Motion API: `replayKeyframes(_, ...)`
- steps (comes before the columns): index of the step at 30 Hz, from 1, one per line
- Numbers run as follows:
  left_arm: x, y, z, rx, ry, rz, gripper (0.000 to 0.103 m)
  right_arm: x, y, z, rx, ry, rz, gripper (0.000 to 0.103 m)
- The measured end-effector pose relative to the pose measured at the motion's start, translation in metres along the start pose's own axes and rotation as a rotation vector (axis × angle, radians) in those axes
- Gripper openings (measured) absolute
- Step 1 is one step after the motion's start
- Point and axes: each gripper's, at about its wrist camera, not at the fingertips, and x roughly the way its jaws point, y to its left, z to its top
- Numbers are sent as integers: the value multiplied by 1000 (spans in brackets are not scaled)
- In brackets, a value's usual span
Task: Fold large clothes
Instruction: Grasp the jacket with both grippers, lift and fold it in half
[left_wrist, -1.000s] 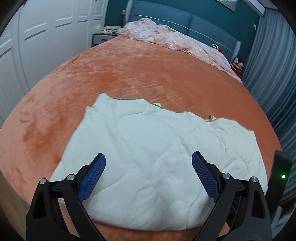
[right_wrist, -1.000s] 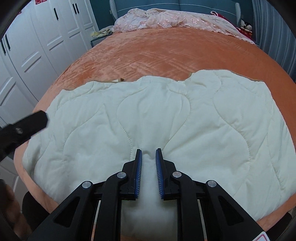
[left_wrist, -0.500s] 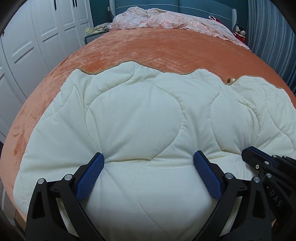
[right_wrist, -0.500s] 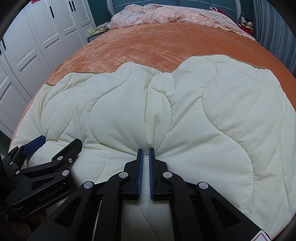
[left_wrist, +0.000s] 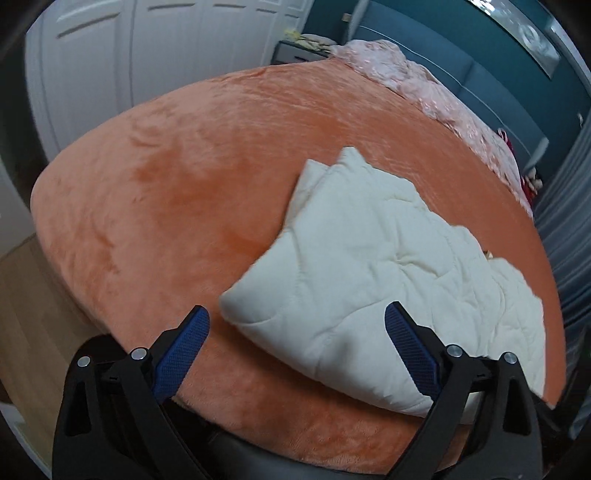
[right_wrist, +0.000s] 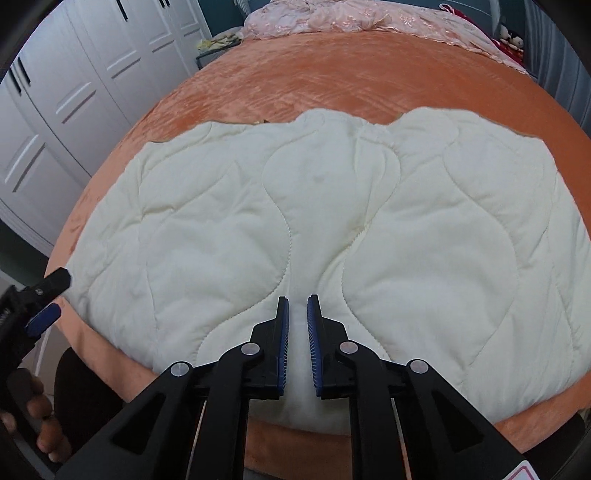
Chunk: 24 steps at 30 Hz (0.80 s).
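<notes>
A cream quilted garment (right_wrist: 332, 206) lies spread flat across the near part of the orange bed (right_wrist: 351, 77). My right gripper (right_wrist: 298, 306) hovers over its near middle. Its jaws are opening and stand a narrow gap apart; the fabric shows below that gap and the pads do not press on it. My left gripper (left_wrist: 295, 332) is wide open and empty, just off the garment's (left_wrist: 369, 266) near left corner, above the bed's edge (left_wrist: 166, 184). It also shows at the left rim of the right wrist view, as the left gripper (right_wrist: 51, 295) held by a hand (right_wrist: 37, 417).
A pink blanket (right_wrist: 351, 18) is bunched at the head of the bed against a blue headboard. White wardrobe doors (left_wrist: 147, 55) line the left side, with wooden floor (left_wrist: 33, 314) below. A grey curtain (left_wrist: 569, 221) hangs on the right.
My left gripper swung left from over the garment's middle to its left corner, still open. The right gripper's jaws shut on a pinch of fabric, then parted, and the pulled-up crease has flattened.
</notes>
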Motion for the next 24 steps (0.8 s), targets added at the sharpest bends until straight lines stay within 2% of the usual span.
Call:
replayKeyframes(4, 19, 20, -5, -118, 88, -84, 94, 7, -1, -2, 13, 8, 1, 11)
replayKeyframes(8, 51, 9, -11, -189, 187, -201, 93, 10, 0, -2, -7, 23, -2, 11)
replayKeyframes(10, 59, 2, -12, -209, 200, -220, 90, 12, -2, -2, -8, 26, 2, 11)
replayKeyframes(12, 55, -10, -9, -192, 193, -214, 67, 11, -4, -2, -3, 30, 6, 11)
replayKeyframes(13, 51, -14, -8, -173, 188, -210, 61, 10, -4, -1, -2, 33, 7, 11)
replayKeyframes(15, 35, -20, -2, -130, 155, -211, 35, 6, -4, 0, 0, 42, 7, 11)
replayKeyframes(18, 10, -14, 9, -130, 129, -292, 21, -5, -3, 1, 4, 50, 16, 11)
replayKeyframes(20, -7, -9, 16, -118, 108, -332, 18, -17, 0, -4, -9, 51, 34, 11)
replayKeyframes(24, -50, -18, 24, 1, 9, -321, 16, -25, 14, -20, 9, 113, 164, 11)
